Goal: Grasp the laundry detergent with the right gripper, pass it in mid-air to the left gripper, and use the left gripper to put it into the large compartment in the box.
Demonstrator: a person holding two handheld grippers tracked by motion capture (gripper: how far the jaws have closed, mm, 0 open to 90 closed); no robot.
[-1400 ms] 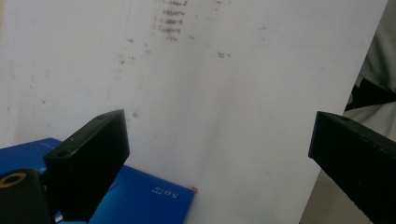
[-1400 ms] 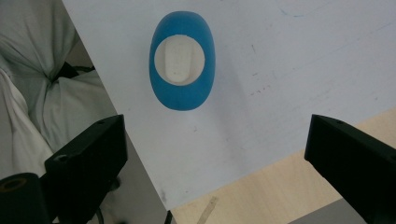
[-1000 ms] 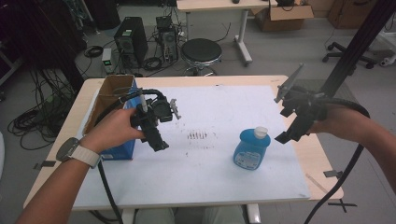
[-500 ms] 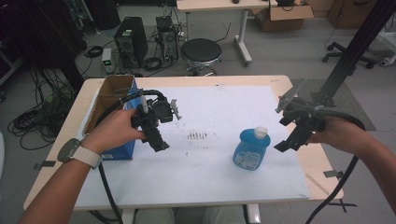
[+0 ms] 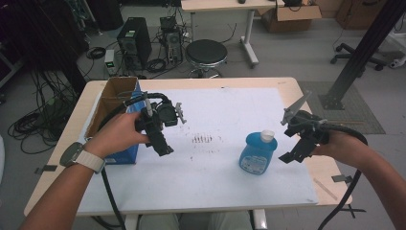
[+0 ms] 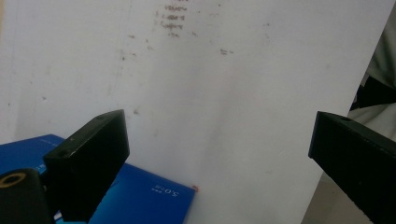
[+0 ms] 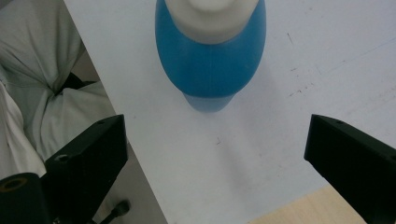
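Change since earlier frames: right gripper [image 5: 298,143] lowered and drawn closer to the blue bottle; left gripper, bottle and box unmoved.
Left gripper [image 5: 160,136]: held above the white sheet beside the blue box, jaws spread wide, nothing between them in the left gripper view.
Right gripper: on the right side of the table, near the bottle but apart from it; jaws wide apart, empty, bottle ahead of them in the right gripper view.
Blue bottle [image 5: 257,151]: translucent blue with a white cap [image 5: 268,135], on the white sheet [image 5: 225,110] right of centre; appears upright, long axis vertical, cap at the top; no label legible.
Blue box [image 6: 140,200]: at the sheet's left edge, next to the left hand [image 5: 119,134]; small white print, upside down in the left gripper view, seemingly "3.0" plus letters too small to read.
Cardboard box [image 5: 112,96]: open, brown, at the table's left side behind the blue box.
Sheet markings: short rows of dark marks near the centre, too blurred to read.
Left wrist: pale watch [image 5: 79,155].
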